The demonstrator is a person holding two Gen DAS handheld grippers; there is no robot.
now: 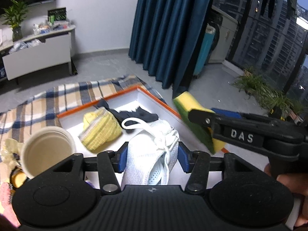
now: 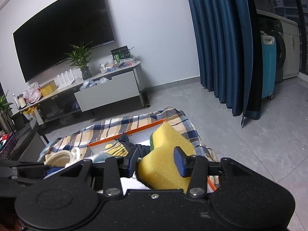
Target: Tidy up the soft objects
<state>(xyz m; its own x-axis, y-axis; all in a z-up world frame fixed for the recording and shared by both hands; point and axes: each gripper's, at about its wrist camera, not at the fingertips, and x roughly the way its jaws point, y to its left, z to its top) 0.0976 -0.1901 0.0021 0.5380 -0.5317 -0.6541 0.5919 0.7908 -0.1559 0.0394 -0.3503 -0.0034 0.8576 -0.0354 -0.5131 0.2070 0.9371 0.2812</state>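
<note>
With a yellow cloth [image 1: 101, 129] and dark garment [image 1: 134, 114] already in the orange-rimmed box [image 1: 117, 96], the left gripper [image 1: 152, 158], jaws part open around a white mesh bag [image 1: 150, 154], and the right gripper [image 2: 158, 162], jaws part open around a sponge [image 2: 169, 154], hold both over the box's near edge, unplaced.

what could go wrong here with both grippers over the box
1. The yellow and green sponge between the right gripper pads sits near the orange-edged white box rim; released here, it may land half outside.
2. The white mesh drawstring bag in the left gripper could pile onto the yellow waffle cloth.
3. The paper cups stand close by and could be knocked.
</note>
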